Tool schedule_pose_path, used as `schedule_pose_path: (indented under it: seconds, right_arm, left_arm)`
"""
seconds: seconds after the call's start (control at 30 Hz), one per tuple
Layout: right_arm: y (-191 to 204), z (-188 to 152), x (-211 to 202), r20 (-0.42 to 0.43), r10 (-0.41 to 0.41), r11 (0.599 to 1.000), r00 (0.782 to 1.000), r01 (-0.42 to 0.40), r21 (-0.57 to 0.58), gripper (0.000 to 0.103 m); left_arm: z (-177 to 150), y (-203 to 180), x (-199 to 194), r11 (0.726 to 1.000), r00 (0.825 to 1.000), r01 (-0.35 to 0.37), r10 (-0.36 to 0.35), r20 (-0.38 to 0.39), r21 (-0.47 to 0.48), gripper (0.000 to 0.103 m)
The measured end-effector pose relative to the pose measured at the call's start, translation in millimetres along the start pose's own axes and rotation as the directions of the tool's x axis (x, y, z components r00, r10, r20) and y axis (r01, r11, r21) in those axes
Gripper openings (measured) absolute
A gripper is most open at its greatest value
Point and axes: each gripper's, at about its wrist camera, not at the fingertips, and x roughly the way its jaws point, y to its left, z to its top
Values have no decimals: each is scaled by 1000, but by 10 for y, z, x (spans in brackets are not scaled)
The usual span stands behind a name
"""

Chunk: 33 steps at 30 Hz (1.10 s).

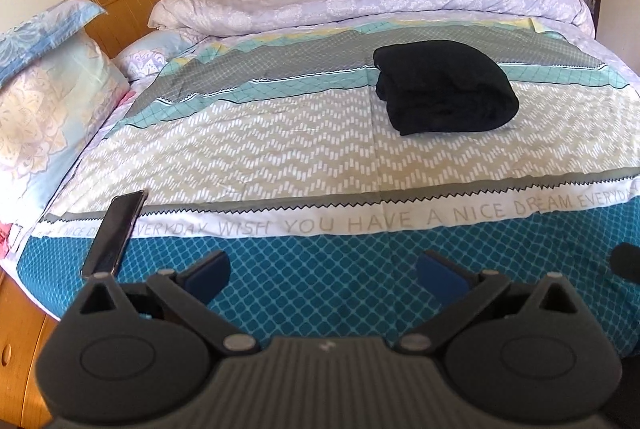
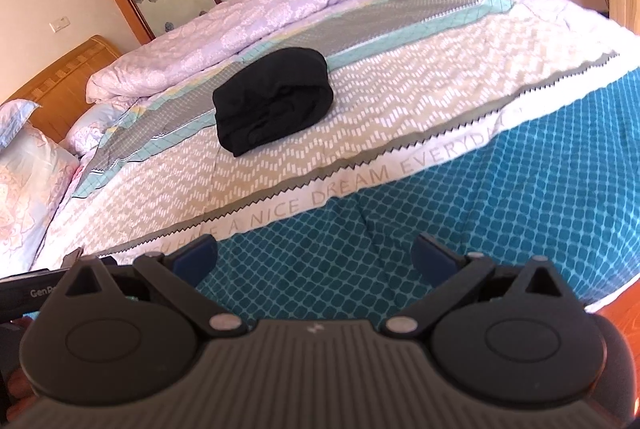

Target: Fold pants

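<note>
Lying folded into a compact bundle, the black pants (image 1: 444, 87) sit mid-bed on the patterned bedspread (image 1: 280, 149), well apart from both grippers. The left gripper (image 1: 322, 271) and right gripper (image 2: 314, 255) hover with jaws wide, holding nothing. Folding looks finished; nothing further seems needed. Inner folds are hidden.

the right gripper (image 2: 314, 259) hangs with fingers spread wide over the teal edge of the bedspread (image 2: 500, 189); folded black pants (image 2: 274, 105) lie well beyond, near the rolled lilac duvet (image 2: 280, 5).
</note>
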Motion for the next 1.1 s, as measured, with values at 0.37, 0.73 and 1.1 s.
schedule_pose_path:
  seconds: [0.37, 0.73, 1.1]
  right_arm:
    - [75, -23, 27, -4, -2, 1000, 1000, 2, -13, 103]
    - [83, -18, 18, 6, -7, 1000, 1000, 7, -8, 103]
    - [85, -42, 39, -1, -9, 1000, 1000, 9, -2, 103]
  left_arm:
    - [-19, 18, 31, 1000, 1000, -20, 20, -14, 5, 103]
    - [-20, 9, 29, 1000, 1000, -14, 14, -15, 12, 103]
    - [-43, -19, 57, 1000, 999, -13, 13, -36, 22, 103]
